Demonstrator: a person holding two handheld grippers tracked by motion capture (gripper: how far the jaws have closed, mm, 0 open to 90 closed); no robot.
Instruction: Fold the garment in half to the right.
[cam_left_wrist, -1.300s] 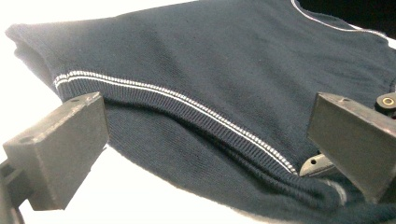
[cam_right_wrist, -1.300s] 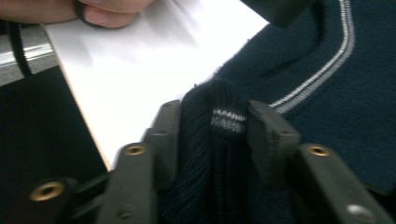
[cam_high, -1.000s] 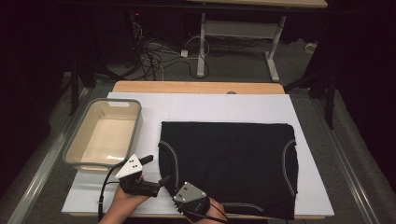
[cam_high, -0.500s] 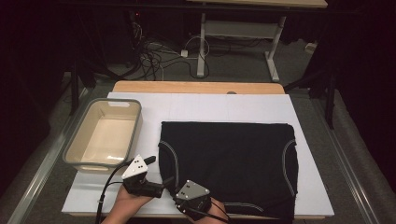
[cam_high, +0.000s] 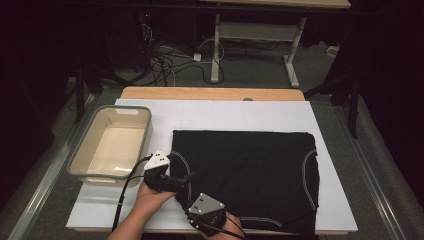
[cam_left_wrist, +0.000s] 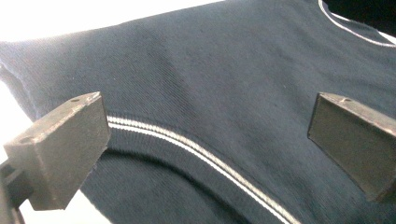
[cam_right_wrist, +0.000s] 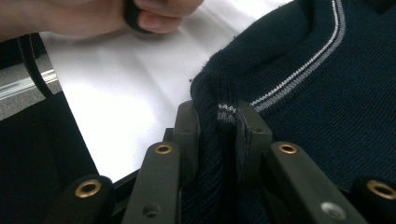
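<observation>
My right gripper pinches the dark sweater edge; my left gripper hovers open. Tugging could bunch the fabric.

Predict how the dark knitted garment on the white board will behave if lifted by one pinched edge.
The garment is soft ribbed knit, so it would likely droop and unfold. The right tongs have already bunched its edge into a fold, which suggests it is floppy. Lying flat and thin, it is probably light and unlikely to slip.
</observation>
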